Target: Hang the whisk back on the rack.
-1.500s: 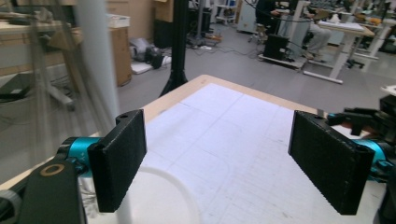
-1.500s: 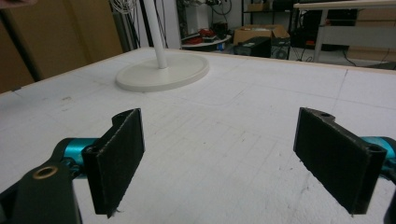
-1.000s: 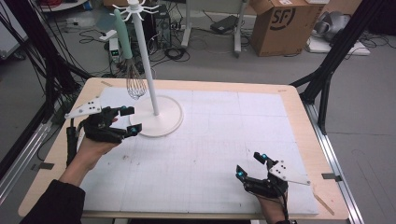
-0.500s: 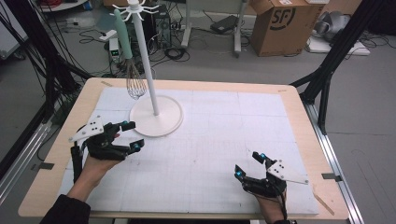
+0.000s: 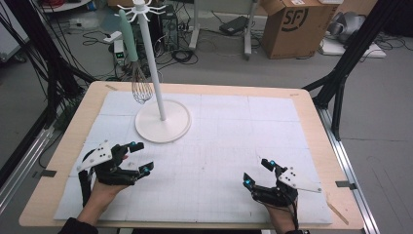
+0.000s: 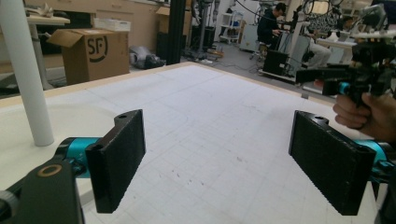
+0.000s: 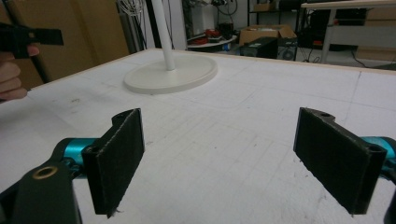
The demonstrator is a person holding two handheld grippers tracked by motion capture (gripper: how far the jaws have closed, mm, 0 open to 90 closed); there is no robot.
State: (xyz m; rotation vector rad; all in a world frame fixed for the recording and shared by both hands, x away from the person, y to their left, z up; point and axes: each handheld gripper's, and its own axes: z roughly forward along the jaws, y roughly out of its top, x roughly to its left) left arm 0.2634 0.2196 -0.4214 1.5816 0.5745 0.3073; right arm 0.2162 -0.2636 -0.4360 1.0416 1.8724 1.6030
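Broad wooden tabletop (image 5: 311, 105) under a white gridded mat (image 5: 229, 146), seen whole from the high view. Toward the far left of the mat, a white stand (image 5: 162, 127): round flat base, tall thin pole, hooks at the top. From one hook, a whisk (image 5: 138, 78) with a pale green handle, hanging wires down beside the pole and clear of the tabletop; pole and base alone picked up by the gripper views, the whisk by neither. Beyond the far edge, on the floor, a cardboard box (image 5: 292, 27), also caught in the left gripper view (image 6: 91, 51).

At the near left, left gripper (image 5: 140, 157) held in a hand (image 5: 104, 187), jaws spread wide with nothing between them, well apart from the stand's base and nearer the person than it. Along its own view, both black pads (image 6: 116, 161) over bare mat, the pole (image 6: 28, 79) rising at the left, and the other hand with its gripper (image 6: 359, 84) far off at the right.

At the near right, right gripper (image 5: 257, 173), likewise spread wide and holding nothing, low over the mat near the front edge. Along its own view, the stand's base (image 7: 172, 74) straight ahead and well away, with the fingers (image 7: 11, 79) of the other hand at the left edge.
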